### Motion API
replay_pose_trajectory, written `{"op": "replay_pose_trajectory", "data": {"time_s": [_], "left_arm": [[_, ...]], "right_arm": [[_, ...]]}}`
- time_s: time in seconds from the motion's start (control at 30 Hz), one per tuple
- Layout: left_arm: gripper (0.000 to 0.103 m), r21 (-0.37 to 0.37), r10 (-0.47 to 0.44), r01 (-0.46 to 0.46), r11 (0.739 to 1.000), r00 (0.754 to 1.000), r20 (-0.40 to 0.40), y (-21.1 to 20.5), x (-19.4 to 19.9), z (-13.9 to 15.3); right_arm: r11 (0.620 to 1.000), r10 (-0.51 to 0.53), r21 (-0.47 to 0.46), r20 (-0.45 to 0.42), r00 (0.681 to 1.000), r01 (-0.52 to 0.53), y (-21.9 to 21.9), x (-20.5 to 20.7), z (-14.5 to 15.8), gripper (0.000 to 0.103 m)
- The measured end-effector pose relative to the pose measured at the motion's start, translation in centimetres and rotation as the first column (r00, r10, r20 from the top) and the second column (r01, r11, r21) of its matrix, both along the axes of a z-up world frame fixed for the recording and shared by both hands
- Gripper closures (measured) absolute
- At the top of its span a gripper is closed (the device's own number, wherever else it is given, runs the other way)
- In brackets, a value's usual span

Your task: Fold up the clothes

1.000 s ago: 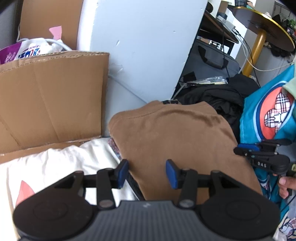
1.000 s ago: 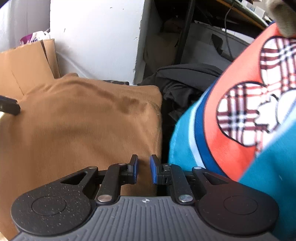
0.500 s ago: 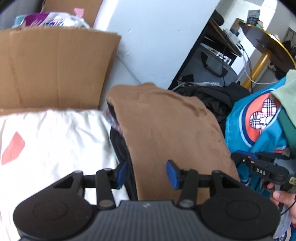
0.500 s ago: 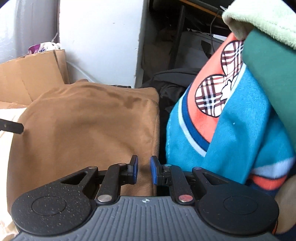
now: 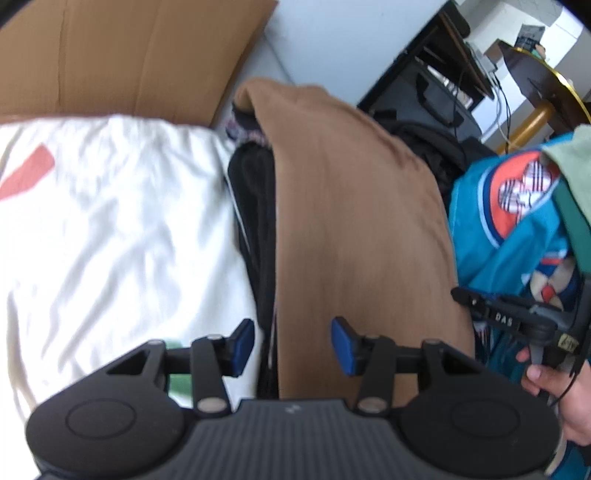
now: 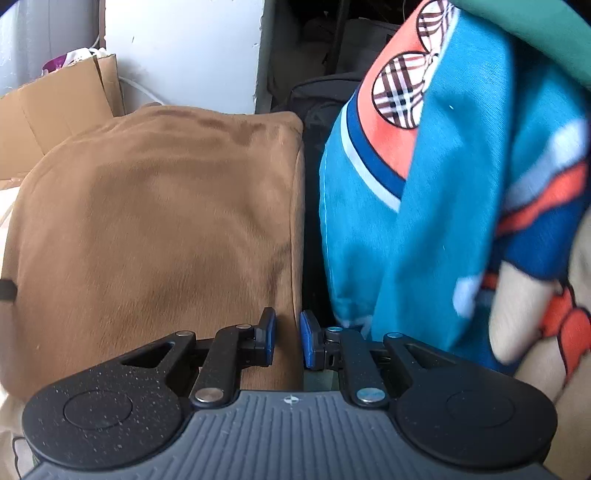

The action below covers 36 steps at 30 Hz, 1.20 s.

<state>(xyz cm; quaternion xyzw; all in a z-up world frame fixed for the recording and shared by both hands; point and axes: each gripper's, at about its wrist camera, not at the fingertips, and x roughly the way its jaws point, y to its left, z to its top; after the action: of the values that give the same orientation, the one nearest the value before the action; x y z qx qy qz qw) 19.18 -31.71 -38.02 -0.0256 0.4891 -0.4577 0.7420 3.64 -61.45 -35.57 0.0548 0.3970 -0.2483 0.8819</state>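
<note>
A folded brown garment (image 5: pixel 354 221) lies on top of a stack of dark clothes (image 5: pixel 255 206), also filling the left of the right wrist view (image 6: pixel 159 221). My left gripper (image 5: pixel 293 341) hovers over the pile's near left edge, its jaws apart and closing, with no cloth pinched between them. My right gripper (image 6: pixel 288 334) sits above the garment's right edge, with a narrow gap and nothing held. In the left wrist view it (image 5: pixel 458 293) pokes in from the right, held by a hand (image 5: pixel 565 398).
A white garment with a red patch (image 5: pixel 110 221) spreads to the left of the pile. Cardboard (image 5: pixel 129 55) leans behind it. A blue and orange printed cloth (image 6: pixel 443 184) hangs right of the pile under a green cloth (image 6: pixel 535 29). A black bag (image 5: pixel 436 103) stands behind.
Both grippers have drawn back from the brown pile. The left one has shifted left and rolled, showing more of the white garment. The blue cloth now fills more of the right view.
</note>
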Motion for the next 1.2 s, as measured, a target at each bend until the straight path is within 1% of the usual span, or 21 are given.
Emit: {"op": "replay_pose_trajectory", "data": {"time_s": [0.2, 0.3, 0.33, 0.37, 0.4, 0.43, 0.6, 0.67, 0.7, 0.73, 0.77, 0.83, 0.9, 0.93, 0.97, 1.0, 1.03, 1.07, 1.1, 1.17, 1.2], "left_arm": [[0.061, 0.021, -0.027, 0.028, 0.999, 0.998, -0.051, 0.9, -1.0, -1.5], [0.064, 0.016, -0.03, 0.032, 0.999, 0.992, -0.121, 1.5, -1.1, -2.4], [0.065, 0.019, -0.031, 0.034, 0.999, 0.991, -0.127, 1.8, -1.1, -2.5], [0.073, 0.021, -0.034, 0.037, 0.999, 0.991, -0.133, 2.0, -1.2, -2.7], [0.083, 0.018, -0.04, 0.043, 0.999, 0.989, -0.144, 2.1, -1.2, -2.8], [0.086, 0.016, -0.046, 0.049, 0.999, 0.987, -0.153, 2.3, -1.2, -2.8], [0.094, 0.033, -0.07, 0.075, 0.997, 0.989, -0.133, 3.0, -1.3, -1.8], [0.094, 0.043, -0.06, 0.066, 0.997, 0.99, -0.129, 3.4, -1.2, -1.3], [0.092, 0.046, -0.053, 0.059, 0.997, 0.99, -0.13, 3.6, -1.1, -1.0], [0.09, 0.05, -0.046, 0.052, 0.997, 0.99, -0.131, 3.8, -1.0, -0.6], [0.086, 0.056, -0.036, 0.044, 0.997, 0.991, -0.13, 4.0, -1.0, -0.2], [0.083, 0.08, -0.023, 0.033, 0.996, 0.993, -0.117, 4.4, -1.0, 0.9], [0.072, 0.109, -0.017, 0.028, 0.994, 0.995, -0.096, 4.5, -1.0, 2.2], [0.068, 0.125, -0.021, 0.031, 0.992, 0.997, -0.081, 4.7, -1.1, 3.0], [0.058, 0.141, -0.024, 0.033, 0.989, 0.997, -0.067, 4.9, -1.2, 3.8], [0.046, 0.155, -0.023, 0.031, 0.987, 0.998, -0.057, 5.1, -1.1, 4.6], [0.041, 0.17, -0.022, 0.03, 0.985, 0.999, -0.047, 5.4, -1.1, 5.4], [0.034, 0.184, -0.018, 0.025, 0.983, 0.999, -0.037, 5.6, -1.0, 6.2], [0.028, 0.193, 0.004, 0.001, 0.981, 1.0, -0.025, 6.0, -0.9, 7.0], [0.024, 0.209, 0.042, -0.039, 0.977, 0.999, -0.009, 6.5, -0.8, 8.9], [0.022, 0.218, 0.051, -0.05, 0.975, 0.999, 0.002, 6.8, -0.8, 9.9]], "right_arm": [[1.0, -0.012, 0.015, -0.018, 1.0, 0.012, 1.0, -1.6, -0.7, 0.082], [0.999, -0.024, 0.04, -0.035, 0.999, 0.025, 1.3, -2.4, -1.1, 0.082], [0.998, -0.028, 0.046, -0.041, 0.999, 0.03, 1.5, -2.7, -1.2, 0.082], [0.998, -0.032, 0.05, -0.046, 0.998, 0.035, 1.6, -3.0, -1.3, 0.082], [0.998, -0.036, 0.052, -0.054, 0.998, 0.039, 1.7, -3.2, -1.5, 0.082], [0.997, -0.042, 0.056, -0.06, 0.997, 0.045, 1.9, -3.4, -1.6, 0.082], [0.993, -0.074, 0.082, -0.076, 0.994, 0.08, 2.3, -4.4, -1.5, 0.082], [0.99, -0.083, 0.105, -0.076, 0.994, 0.091, 2.5, -4.6, -1.1, 0.078], [0.988, -0.087, 0.122, -0.075, 0.993, 0.095, 2.6, -4.7, -0.9, 0.076], [0.985, -0.088, 0.139, -0.074, 0.993, 0.097, 2.7, -4.8, -0.7, 0.072], [0.983, -0.088, 0.157, -0.074, 0.993, 0.099, 2.8, -4.9, -0.6, 0.065], [0.975, -0.093, 0.197, -0.069, 0.993, 0.105, 2.9, -4.8, -0.1, 0.06], [0.968, -0.1, 0.223, -0.07, 0.992, 0.114, 3.0, -4.6, 0.6, 0.058], [0.965, -0.107, 0.234, -0.071, 0.992, 0.12, 3.1, -4.6, 1.1, 0.056], [0.96, -0.111, 0.25, -0.068, 0.992, 0.124, 3.2, -4.5, 1.6, 0.05], [0.956, -0.113, 0.265, -0.06, 0.992, 0.125, 3.2, -4.5, 2.2, 0.047], [0.952, -0.115, 0.279, -0.051, 0.992, 0.125, 3.3, -4.6, 2.9, 0.044], [0.949, -0.118, 0.289, -0.044, 0.992, 0.126, 3.4, -4.6, 3.6, 0.038], [0.946, -0.121, 0.299, -0.038, 0.992, 0.127, 3.5, -4.6, 4.3, 0.036], [0.939, -0.129, 0.318, -0.03, 0.991, 0.132, 3.7, -4.6, 5.6, 0.026], [0.935, -0.135, 0.328, -0.026, 0.99, 0.136, 3.7, -4.6, 6.3, 0.024]]}}
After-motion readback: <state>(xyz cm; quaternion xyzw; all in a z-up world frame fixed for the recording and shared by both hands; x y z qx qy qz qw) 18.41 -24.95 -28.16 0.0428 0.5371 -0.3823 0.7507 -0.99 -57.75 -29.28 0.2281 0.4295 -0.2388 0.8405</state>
